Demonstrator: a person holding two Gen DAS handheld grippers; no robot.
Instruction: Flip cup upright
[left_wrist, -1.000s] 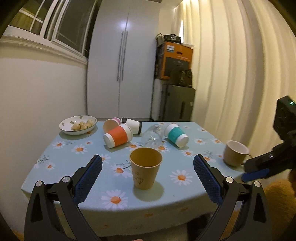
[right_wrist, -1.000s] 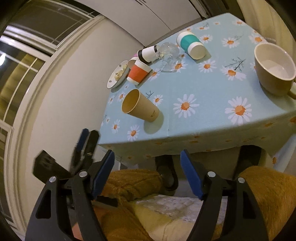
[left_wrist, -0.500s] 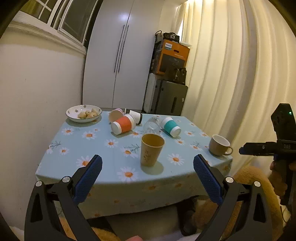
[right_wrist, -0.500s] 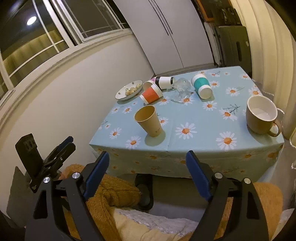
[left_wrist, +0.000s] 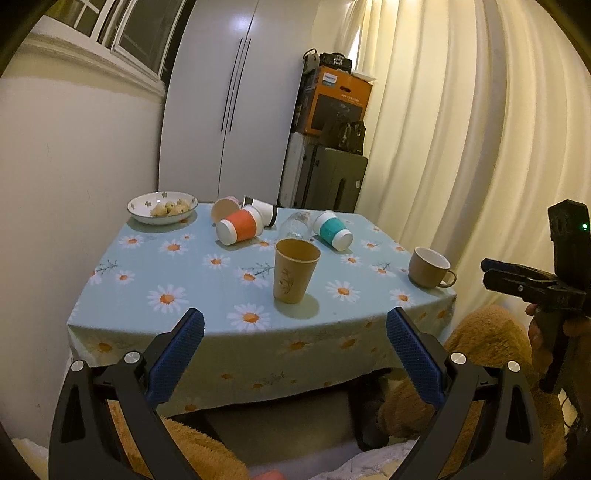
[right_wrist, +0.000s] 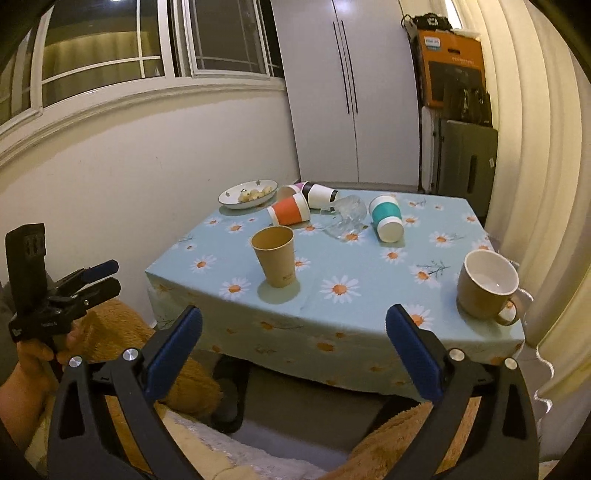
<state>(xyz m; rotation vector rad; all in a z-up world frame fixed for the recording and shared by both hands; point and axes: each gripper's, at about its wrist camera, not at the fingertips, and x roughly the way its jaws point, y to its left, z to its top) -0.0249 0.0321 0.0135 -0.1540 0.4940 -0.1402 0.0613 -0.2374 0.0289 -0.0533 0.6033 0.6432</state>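
Observation:
A brown paper cup (left_wrist: 294, 271) stands upright on the daisy tablecloth (left_wrist: 177, 273), near the front edge; it also shows in the right wrist view (right_wrist: 275, 260). My left gripper (left_wrist: 293, 338) is open and empty, held back off the table in front of the cup. My right gripper (right_wrist: 293, 332) is open and empty, also back from the table edge. Each gripper shows at the edge of the other's view: the right one (left_wrist: 517, 277) and the left one (right_wrist: 92, 278).
Behind the cup lie an orange-sleeved cup (left_wrist: 240, 229), a black-and-white cup (left_wrist: 264, 212), a pink cup (left_wrist: 223, 208), a clear glass (left_wrist: 295, 225) and a teal-sleeved cup (left_wrist: 332, 232). A bowl of food (left_wrist: 162, 206) sits far left. A tan mug (left_wrist: 428, 267) stands at right.
Both grippers have pulled back and away from the table, so the table looks smaller. The right wrist view has levelled out. The brown cup has stayed upright.

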